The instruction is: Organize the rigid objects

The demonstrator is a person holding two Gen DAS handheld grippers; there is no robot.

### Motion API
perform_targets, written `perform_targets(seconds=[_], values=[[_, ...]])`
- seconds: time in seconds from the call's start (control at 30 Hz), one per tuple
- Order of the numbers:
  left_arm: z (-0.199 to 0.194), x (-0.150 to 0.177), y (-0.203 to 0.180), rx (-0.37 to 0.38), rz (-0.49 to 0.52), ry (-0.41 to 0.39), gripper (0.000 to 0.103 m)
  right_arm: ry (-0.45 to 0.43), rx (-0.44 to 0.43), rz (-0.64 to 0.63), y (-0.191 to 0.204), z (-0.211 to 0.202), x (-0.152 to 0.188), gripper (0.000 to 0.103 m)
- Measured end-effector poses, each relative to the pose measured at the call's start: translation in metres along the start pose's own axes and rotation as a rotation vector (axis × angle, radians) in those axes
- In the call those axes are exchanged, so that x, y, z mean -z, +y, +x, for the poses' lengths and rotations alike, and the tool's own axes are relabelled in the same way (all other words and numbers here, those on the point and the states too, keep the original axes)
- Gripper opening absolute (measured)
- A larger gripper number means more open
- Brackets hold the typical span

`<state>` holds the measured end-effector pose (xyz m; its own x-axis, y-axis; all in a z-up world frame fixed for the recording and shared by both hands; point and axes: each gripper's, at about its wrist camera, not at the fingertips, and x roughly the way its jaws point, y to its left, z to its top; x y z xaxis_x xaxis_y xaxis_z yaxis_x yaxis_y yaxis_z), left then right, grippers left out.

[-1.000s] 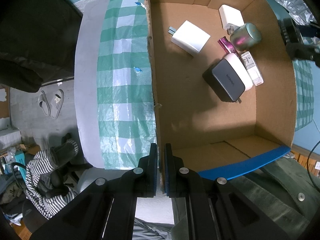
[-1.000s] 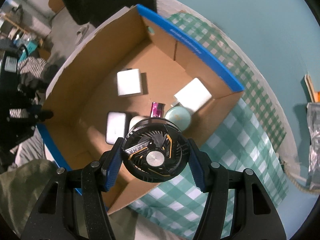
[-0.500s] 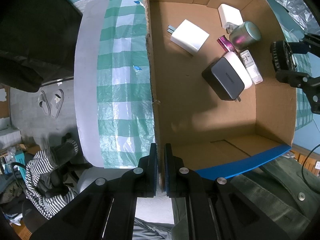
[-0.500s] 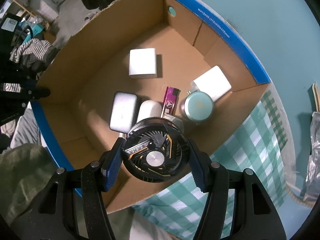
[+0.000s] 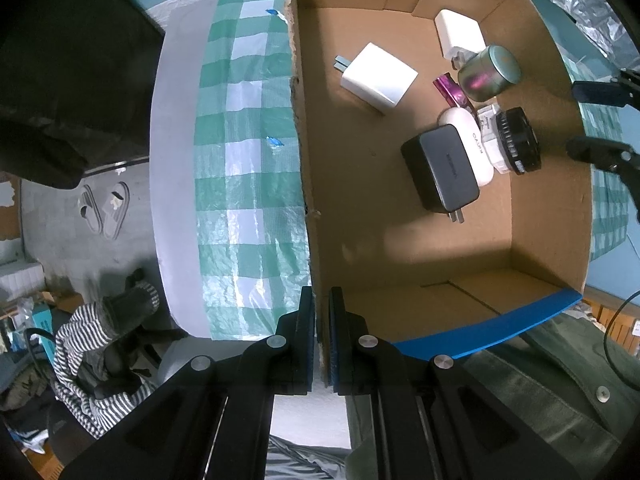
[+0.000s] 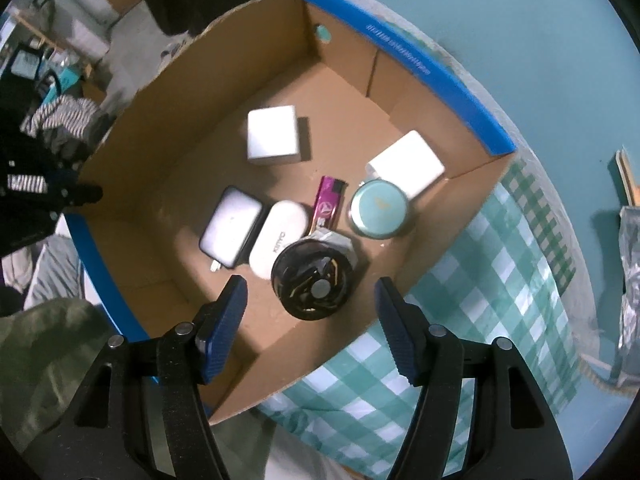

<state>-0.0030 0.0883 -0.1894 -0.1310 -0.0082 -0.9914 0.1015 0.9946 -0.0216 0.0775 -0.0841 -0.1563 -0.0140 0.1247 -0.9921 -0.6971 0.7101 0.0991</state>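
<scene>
A black round fan (image 6: 310, 280) lies inside the cardboard box (image 6: 440, 208), leaning on a white packet (image 5: 493, 148) beside a white case (image 6: 280, 236). My right gripper (image 6: 310, 286) hangs above the fan with its jaws opening; the pads are clear of it. The fan (image 5: 518, 140) sits near the box's right wall, the right gripper (image 5: 592, 120) above that wall. My left gripper (image 5: 322, 300) is shut on the box's near-left wall edge (image 5: 308, 216). Also in the box are a black adapter (image 5: 440, 168), two white chargers (image 5: 378, 72) (image 5: 458, 34), a purple lighter (image 6: 330, 200) and a round tin (image 6: 378, 208).
The box stands on a green-and-white checked cloth (image 5: 244, 168) over a table. A crinkled plastic bag (image 6: 628, 280) lies off to the right. A person's green sleeve (image 5: 540, 392) is near the box's front; floor clutter and slippers (image 5: 104, 208) lie left.
The right gripper moved over the box, opened and let go of the fan, which now lies in the box. The left gripper kept its grip on the box wall.
</scene>
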Motion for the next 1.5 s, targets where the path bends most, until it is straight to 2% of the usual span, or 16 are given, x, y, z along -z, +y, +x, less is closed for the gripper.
perform_targets(seconds=[0.2, 0.37, 0.67, 0.7, 0.83, 1.03, 1.23, 1.37, 1.5], values=[[-0.008, -0.005, 0.001, -0.004, -0.011, -0.022, 0.008, -0.052, 0.007, 0.086, -0.013, -0.016, 0.001, 0.070], [-0.025, -0.011, 0.001, -0.008, -0.018, -0.080, 0.036, -0.112, 0.011, 0.194, -0.029, -0.033, 0.005, 0.070], [-0.067, -0.028, -0.004, -0.019, -0.040, -0.212, 0.065, -0.251, 0.050, 0.449, -0.068, -0.072, 0.024, 0.070], [-0.071, -0.029, -0.004, -0.023, -0.042, -0.228, 0.066, -0.273, 0.051, 0.479, -0.072, -0.078, 0.027, 0.070], [-0.094, -0.034, -0.009, -0.017, -0.054, -0.314, 0.079, -0.350, 0.086, 0.566, -0.084, -0.101, 0.038, 0.070], [-0.126, -0.040, -0.018, 0.013, -0.073, -0.434, 0.087, -0.420, 0.157, 0.619, -0.089, -0.130, 0.051, 0.070], [-0.157, -0.037, -0.030, 0.043, -0.068, -0.552, 0.089, -0.515, 0.261, 0.631, -0.080, -0.161, 0.065, 0.070], [-0.167, -0.035, -0.038, 0.027, -0.044, -0.595, 0.092, -0.555, 0.313, 0.639, -0.075, -0.175, 0.073, 0.070], [-0.171, -0.035, -0.038, 0.020, -0.036, -0.602, 0.092, -0.577, 0.337, 0.639, -0.071, -0.185, 0.078, 0.070]])
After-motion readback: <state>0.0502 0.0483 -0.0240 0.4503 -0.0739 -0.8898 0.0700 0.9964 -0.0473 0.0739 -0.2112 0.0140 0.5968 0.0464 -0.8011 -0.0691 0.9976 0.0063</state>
